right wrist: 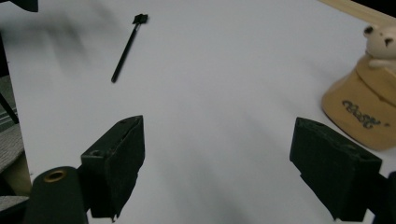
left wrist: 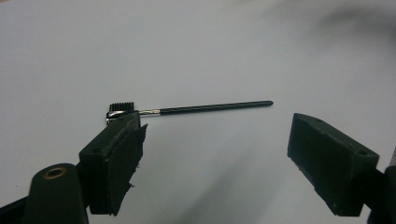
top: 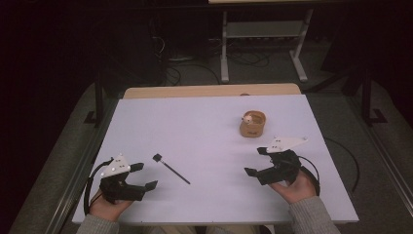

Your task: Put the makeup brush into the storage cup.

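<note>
A white table [top: 204, 195] stood in a dark room, with a strip of pale wood along its far edge. The person sat at the near side, and both forearms came in from the bottom of the high view.

The left gripper [top: 141, 176] rested near the left front corner of the table, held in the person's left hand [top: 108, 207]. Its two black jaws stood wide apart and held nothing. In the left gripper view the same left gripper [left wrist: 212, 154] looked toward a thin black brush [left wrist: 187, 109], which lay flat on the table just beyond the jaws. The small square head of the brush was close behind the tip of the left jaw in that view, but I could not tell if they touched.

In the high view the brush [top: 171, 169] lay between the two grippers, nearer to the left one, with its head pointing away from the person and to the left.

The right gripper [top: 256, 161] was near the right front part of the table, in the right hand [top: 297, 187]. Its jaws were also wide apart and empty.

A small tan cup [top: 253, 124] stood upright farther back on the right side, beyond the right gripper and apart from it. A little pale bear figure [right wrist: 380, 42] sat at its rim. The cup had dark writing on its side, too small to read.
</note>
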Action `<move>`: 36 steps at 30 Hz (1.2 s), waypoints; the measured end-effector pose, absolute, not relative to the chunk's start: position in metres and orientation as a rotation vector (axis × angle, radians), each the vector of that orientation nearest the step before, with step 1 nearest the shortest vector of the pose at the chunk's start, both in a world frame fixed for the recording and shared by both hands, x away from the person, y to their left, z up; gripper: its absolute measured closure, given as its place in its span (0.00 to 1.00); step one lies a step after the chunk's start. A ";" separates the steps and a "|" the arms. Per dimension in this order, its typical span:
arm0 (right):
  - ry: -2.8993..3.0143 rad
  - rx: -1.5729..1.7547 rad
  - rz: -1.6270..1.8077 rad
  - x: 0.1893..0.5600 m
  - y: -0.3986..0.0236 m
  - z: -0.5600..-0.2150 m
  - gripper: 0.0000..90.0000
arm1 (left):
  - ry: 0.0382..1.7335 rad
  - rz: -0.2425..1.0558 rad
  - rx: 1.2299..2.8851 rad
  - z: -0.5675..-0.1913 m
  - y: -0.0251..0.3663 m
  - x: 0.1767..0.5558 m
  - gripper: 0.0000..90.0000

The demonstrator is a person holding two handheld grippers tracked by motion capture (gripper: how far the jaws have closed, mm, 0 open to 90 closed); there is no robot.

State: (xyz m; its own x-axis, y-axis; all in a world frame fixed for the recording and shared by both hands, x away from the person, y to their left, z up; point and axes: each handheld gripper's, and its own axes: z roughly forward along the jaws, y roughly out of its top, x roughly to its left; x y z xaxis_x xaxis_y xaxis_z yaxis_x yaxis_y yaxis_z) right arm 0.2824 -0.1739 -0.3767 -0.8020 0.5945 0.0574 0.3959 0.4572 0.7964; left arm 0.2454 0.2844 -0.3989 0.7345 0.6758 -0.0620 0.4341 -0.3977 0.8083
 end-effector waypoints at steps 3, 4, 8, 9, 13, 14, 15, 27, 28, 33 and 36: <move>2.500 0.836 1.256 0.286 -0.165 -0.371 0.20 | 0.843 0.346 2.046 -0.399 0.285 0.245 0.20; 2.505 0.834 1.252 0.287 -0.163 -0.369 0.20 | 0.847 0.343 2.044 -0.399 0.285 0.245 0.20; 2.528 0.822 1.238 0.292 -0.151 -0.364 0.20 | 0.844 0.345 2.055 -0.399 0.286 0.245 0.20; 2.532 0.820 1.235 0.294 -0.149 -0.363 0.20 | 0.844 0.345 2.055 -0.399 0.286 0.245 0.20; 2.562 0.800 1.220 0.300 -0.138 -0.359 0.20 | 0.841 0.350 2.052 -0.400 0.287 0.245 0.20; 2.573 0.791 1.213 0.303 -0.135 -0.358 0.20 | 0.836 0.356 2.055 -0.399 0.288 0.245 0.20; 2.573 0.791 1.213 0.303 -0.135 -0.358 0.20 | 0.836 0.359 2.048 -0.400 0.288 0.246 0.20; 2.669 0.748 1.190 0.319 -0.095 -0.343 0.22 | 0.845 0.367 2.050 -0.399 0.291 0.245 0.20; 2.675 0.735 1.181 0.321 -0.092 -0.342 0.22 | 0.848 0.367 2.049 -0.399 0.292 0.245 0.20; 2.717 0.706 1.171 0.327 -0.072 -0.339 0.23 | 0.860 0.364 2.042 -0.399 0.292 0.244 0.20; 2.735 0.674 1.157 0.331 -0.060 -0.339 0.24 | 0.862 0.363 2.040 -0.399 0.292 0.244 0.20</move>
